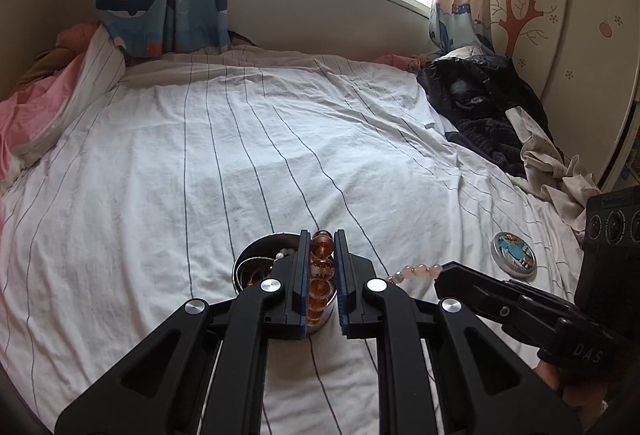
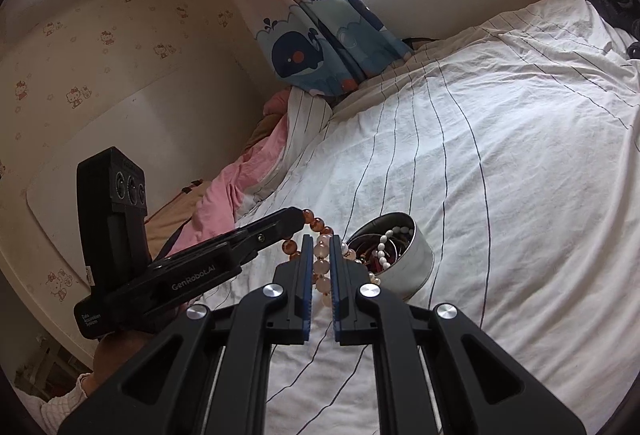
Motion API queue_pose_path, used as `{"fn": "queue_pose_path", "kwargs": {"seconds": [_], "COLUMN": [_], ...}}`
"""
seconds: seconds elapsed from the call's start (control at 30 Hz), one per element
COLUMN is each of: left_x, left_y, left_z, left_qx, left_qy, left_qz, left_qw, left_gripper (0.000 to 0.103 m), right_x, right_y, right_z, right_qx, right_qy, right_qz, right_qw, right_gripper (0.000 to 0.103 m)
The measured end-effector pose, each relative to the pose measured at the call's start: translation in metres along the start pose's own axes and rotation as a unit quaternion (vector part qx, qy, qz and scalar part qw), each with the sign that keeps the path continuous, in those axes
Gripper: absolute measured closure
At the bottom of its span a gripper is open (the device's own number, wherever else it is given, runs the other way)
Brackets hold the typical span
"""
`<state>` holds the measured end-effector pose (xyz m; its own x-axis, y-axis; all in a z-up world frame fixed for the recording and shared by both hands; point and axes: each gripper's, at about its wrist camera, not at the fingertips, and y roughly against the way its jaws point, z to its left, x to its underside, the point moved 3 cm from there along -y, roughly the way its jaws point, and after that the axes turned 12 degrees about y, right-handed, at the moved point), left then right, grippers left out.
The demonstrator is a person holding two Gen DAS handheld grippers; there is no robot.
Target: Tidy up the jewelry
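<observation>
My left gripper (image 1: 322, 235) is shut on an amber bead bracelet (image 1: 321, 271) and holds it over the round metal tin (image 1: 244, 267) on the bed. My right gripper (image 2: 322, 238) is shut on a pale pink bead bracelet (image 2: 321, 267) just left of the same tin (image 2: 412, 263), which holds white beads and other jewelry. In the left wrist view the right gripper (image 1: 442, 269) comes in from the right with the pink beads (image 1: 416, 271). In the right wrist view the left gripper (image 2: 298, 215) comes in from the left with the amber beads (image 2: 316, 223).
The tin's round lid (image 1: 514, 255) with a blue picture lies on the striped white sheet (image 1: 240, 155) to the right. Dark clothes (image 1: 480, 107) are piled at the bed's far right. A pink blanket (image 1: 24, 115) lies at the left edge.
</observation>
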<state>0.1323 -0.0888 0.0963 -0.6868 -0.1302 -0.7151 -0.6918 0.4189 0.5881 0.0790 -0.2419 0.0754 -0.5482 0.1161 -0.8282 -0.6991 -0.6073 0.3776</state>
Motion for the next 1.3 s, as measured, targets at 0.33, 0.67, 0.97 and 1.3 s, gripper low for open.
{"fn": "queue_pose_path", "kwargs": {"seconds": [0.33,0.67,0.97,1.3], "left_x": [0.015,0.043,0.098,0.134], "left_y": [-0.053,-0.016,0.009,0.015], "left_z": [0.071,0.079,0.072,0.081], "left_qx": [-0.085,-0.134,-0.172,-0.199], "left_qy": [0.066,0.037,0.02,0.008], "left_qz": [0.061,0.034,0.054,0.062], "left_qw": [0.9923,0.9896,0.9834,0.978], "left_gripper": [0.079,0.039,0.023,0.018], "right_x": [-0.022,0.014,0.08,0.127], "right_y": [-0.046,-0.067,-0.019,-0.013], "right_z": [-0.006,-0.022,0.016,0.014], "right_qx": [-0.031,0.113,0.206,0.252], "right_qy": [0.0,0.023,0.059,0.063], "right_qz": [0.006,0.086,0.138,0.149], "right_qw": [0.999,0.99,0.967,0.954], "right_gripper": [0.095,0.073,0.045,0.037]}}
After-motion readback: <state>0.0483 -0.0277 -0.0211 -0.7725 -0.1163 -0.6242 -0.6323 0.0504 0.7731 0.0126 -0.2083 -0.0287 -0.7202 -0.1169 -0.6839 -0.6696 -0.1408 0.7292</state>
